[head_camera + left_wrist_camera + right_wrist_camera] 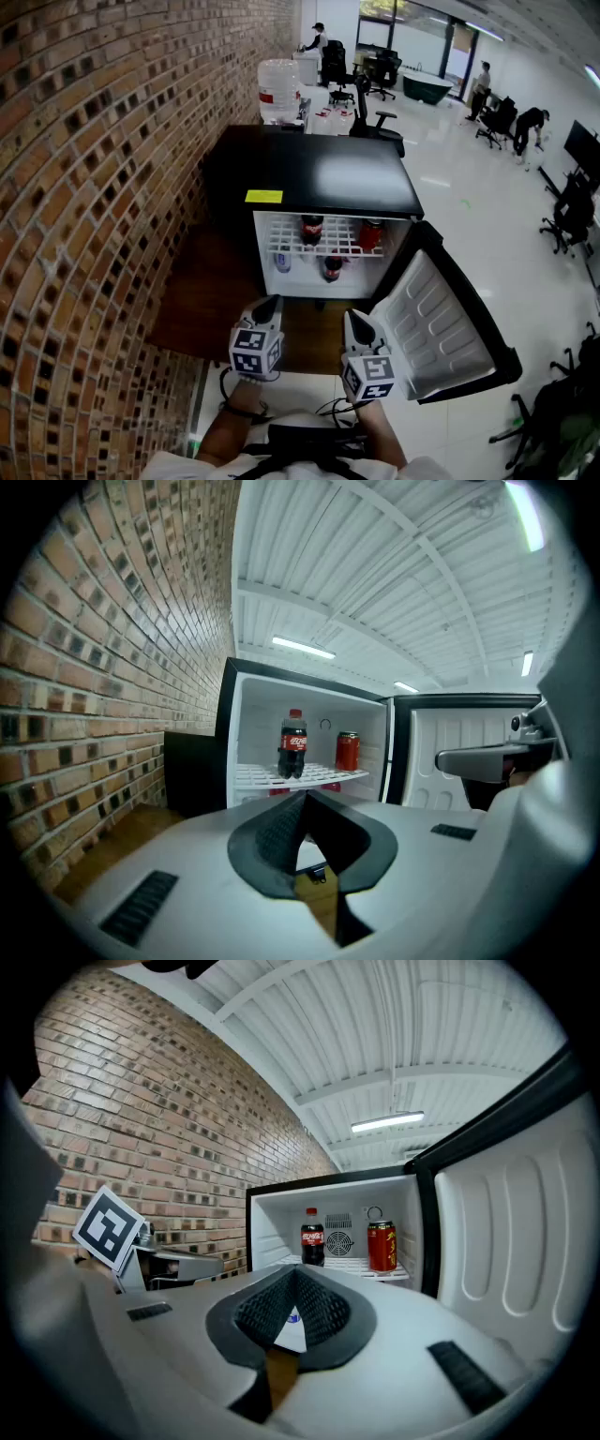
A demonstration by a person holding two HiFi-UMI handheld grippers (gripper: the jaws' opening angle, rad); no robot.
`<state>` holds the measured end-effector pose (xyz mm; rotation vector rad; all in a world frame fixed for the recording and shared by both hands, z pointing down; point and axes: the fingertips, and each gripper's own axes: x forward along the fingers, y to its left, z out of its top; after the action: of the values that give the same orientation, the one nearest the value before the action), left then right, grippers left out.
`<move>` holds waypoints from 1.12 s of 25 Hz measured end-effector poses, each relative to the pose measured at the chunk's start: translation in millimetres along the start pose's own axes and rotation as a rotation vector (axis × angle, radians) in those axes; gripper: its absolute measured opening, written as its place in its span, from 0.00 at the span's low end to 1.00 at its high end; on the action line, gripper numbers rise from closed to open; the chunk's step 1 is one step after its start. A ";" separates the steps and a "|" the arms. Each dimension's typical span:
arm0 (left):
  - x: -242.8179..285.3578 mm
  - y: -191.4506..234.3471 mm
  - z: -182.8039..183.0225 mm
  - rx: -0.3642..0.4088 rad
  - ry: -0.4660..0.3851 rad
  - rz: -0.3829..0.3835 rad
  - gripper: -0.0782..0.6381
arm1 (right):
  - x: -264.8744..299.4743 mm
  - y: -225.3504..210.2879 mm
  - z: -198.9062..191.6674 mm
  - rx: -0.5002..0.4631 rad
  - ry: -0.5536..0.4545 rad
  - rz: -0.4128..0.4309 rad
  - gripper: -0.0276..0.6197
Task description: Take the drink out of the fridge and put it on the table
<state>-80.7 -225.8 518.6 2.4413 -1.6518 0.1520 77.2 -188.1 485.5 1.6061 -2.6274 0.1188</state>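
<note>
Standing upright on the wire shelf [323,247] inside the fridge [319,173]: cola bottle [311,228], with a red can [371,234] near it on the door side. Left tool [270,300] and right tool [354,317] hang before the fridge's open front, well apart from the bottle. Jaws of each are pressed together, holding nothing. Door [441,323] swung wide at the fridge's right. Second bottle [331,268] sits under the shelf.

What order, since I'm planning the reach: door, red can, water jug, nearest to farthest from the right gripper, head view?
1. Door, open, beside the right gripper.
2. Red can, on the shelf's right.
3. Water jug, beyond the fridge.
</note>
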 end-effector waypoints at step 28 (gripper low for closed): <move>121.5 -13.5 54.2 0.071 -0.007 -0.100 0.68 | 0.5 -38.8 0.9 0.032 -0.016 -0.069 0.06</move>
<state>-24.0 -342.7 487.4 2.5738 -1.5481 0.1909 111.5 -206.2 486.0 1.7124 -2.5920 0.1460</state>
